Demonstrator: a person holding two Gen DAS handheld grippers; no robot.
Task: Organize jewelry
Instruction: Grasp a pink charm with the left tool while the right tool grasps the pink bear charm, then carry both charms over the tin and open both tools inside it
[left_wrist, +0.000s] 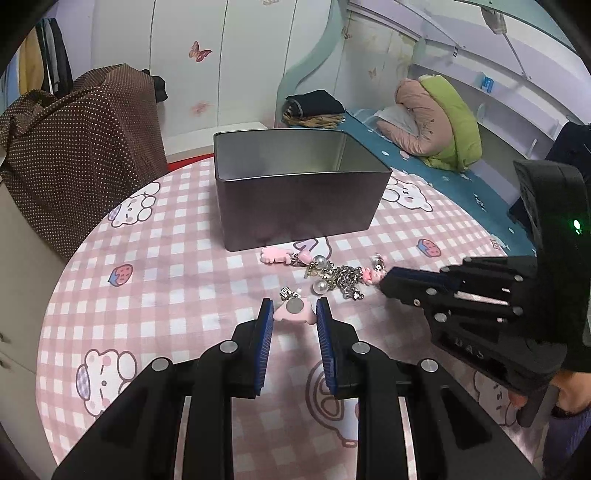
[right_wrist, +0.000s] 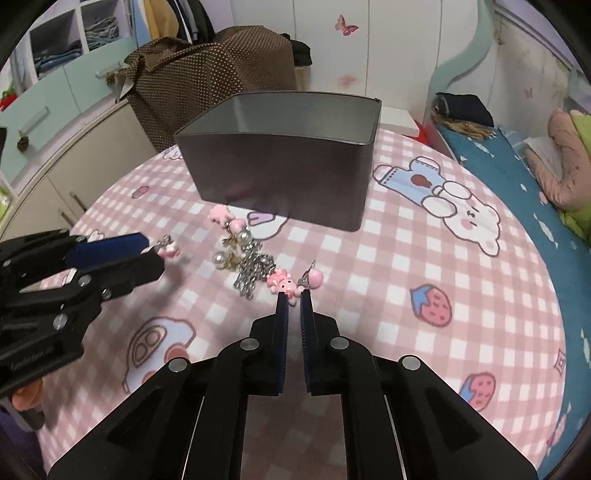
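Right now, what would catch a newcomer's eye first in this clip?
The open grey metal tin stands at the middle of the pink checked tablecloth, its visible inside bare. Just in front of it lies a small heap of jewelry: pearls, silver chain and pink charms. The right claw is shut on a pink charm at the heap's edge, while the left claw holds another pink piece.

Even indoor light, soft shadows, strong fisheye bending, dark vignetted corners, slight edge blur

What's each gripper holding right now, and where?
Left gripper pinches a flat pink charm by its sides. Right gripper pinches a pink figure charm at its lower edge.
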